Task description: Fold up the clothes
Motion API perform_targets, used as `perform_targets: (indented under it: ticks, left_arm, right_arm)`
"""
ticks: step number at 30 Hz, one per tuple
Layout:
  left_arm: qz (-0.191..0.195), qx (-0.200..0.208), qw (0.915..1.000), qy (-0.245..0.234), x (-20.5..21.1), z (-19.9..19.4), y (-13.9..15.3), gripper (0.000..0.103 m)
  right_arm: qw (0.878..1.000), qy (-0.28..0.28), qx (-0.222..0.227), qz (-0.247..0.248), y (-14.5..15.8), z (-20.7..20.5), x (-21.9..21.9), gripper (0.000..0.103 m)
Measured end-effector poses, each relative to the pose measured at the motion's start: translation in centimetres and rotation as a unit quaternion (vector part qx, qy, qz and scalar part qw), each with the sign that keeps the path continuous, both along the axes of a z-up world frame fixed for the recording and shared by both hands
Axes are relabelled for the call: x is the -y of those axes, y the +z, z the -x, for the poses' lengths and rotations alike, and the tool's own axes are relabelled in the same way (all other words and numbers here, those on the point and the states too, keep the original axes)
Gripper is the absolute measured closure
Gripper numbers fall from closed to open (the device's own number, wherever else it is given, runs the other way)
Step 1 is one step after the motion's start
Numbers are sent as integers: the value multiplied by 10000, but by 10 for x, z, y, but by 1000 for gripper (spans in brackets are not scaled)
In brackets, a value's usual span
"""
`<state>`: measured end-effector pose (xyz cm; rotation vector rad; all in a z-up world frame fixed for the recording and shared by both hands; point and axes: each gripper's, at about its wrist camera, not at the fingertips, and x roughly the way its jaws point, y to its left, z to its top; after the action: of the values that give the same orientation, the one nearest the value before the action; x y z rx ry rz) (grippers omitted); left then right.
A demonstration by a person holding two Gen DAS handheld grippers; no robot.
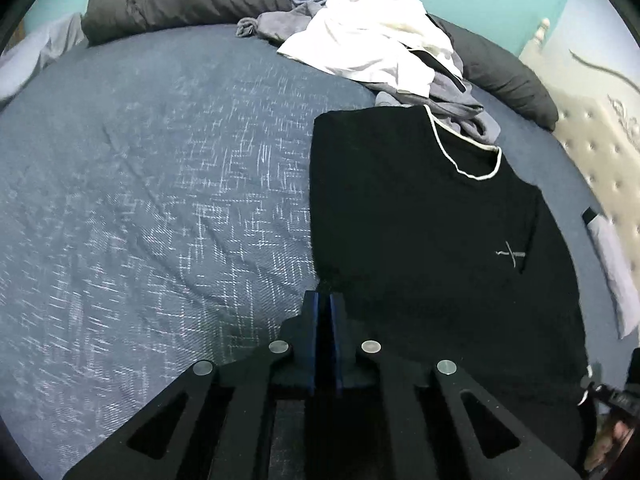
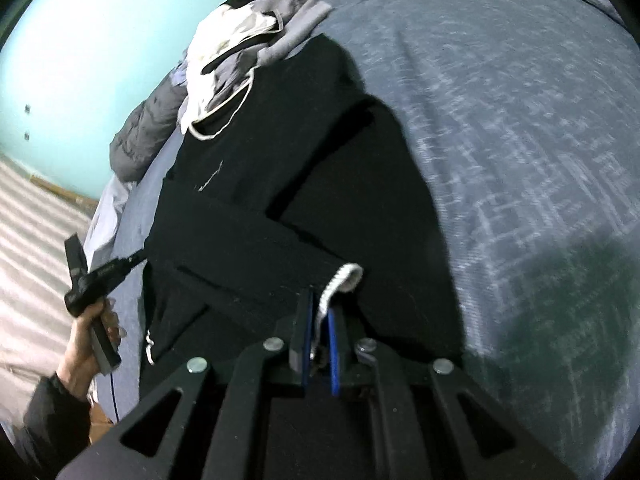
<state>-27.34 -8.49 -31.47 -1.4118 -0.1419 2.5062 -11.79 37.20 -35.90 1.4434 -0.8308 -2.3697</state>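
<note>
left gripper (image 1: 324, 300): jaws pressed together at the side edge of the black shirt (image 1: 420, 216); cannot tell whether any fabric sits between the pads.
right gripper (image 2: 320, 312): clamped on the white-trimmed sleeve cuff (image 2: 346, 276) of the black shirt; sleeve pulled across the shirt body.
black shirt: lies flat on the bed (image 1: 140, 180), front up, white-trimmed collar (image 1: 468, 152) towards the far edge of the bed, small grey chest logo (image 1: 510, 254) visible. One side already folded in, straight edge in the left wrist view.
clothes pile (image 1: 372, 44): white and grey garments heaped at the far edge of the bed, just beyond the collar, grey fabric touching it.
dark duvet (image 1: 168, 0): bunched along the far edge, next to the pile.
dark pillow (image 1: 504, 72): behind the pile, near the tufted headboard (image 1: 592, 132).
bed cover: blue-grey with white woven flecks.
left hand (image 2: 90, 344): seen in the right wrist view at the near edge of the bed, wrapped around the gripper's handle.
</note>
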Motion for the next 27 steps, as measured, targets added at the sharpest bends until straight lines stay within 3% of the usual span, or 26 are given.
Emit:
perform_targets:
  ticks: [4, 6, 10, 17, 20, 22, 24, 27]
  left_arm:
    - [25, -127, 9999, 17, 2, -5, 10, 83]
    - [18, -202, 9998, -9, 0, -7, 14, 65]
    - [163, -146, 9996, -173, -12, -9, 10, 64]
    - [-45, 71, 10000, -44, -11, -26, 10, 63]
    - [-62, 85, 9999, -56, -3, -48, 25, 55]
    - [-11, 78, 9999, -148, 1, -65, 34, 53]
    - [34, 73, 9996, -259, 9, -85, 45, 49]
    - [30, 214, 9990, -398, 23, -117, 55, 41]
  right_arm:
    - [9991, -352, -130, -208, 17, -8, -15, 96]
    - [9979, -428, -434, -231, 30, -9, -18, 94]
    - [9970, -8, -757, -152, 36, 2, 2, 94]
    - [9991, 384, -3, -159, -5, 16, 20, 94]
    - [9998, 154, -69, -105, 6, 11, 8, 94]
    - [9995, 204, -128, -193, 19, 7, 7, 88]
    - [9990, 373, -136, -228, 33, 1, 6, 63]
    - [9963, 684, -14, -520, 46, -13, 7, 60]
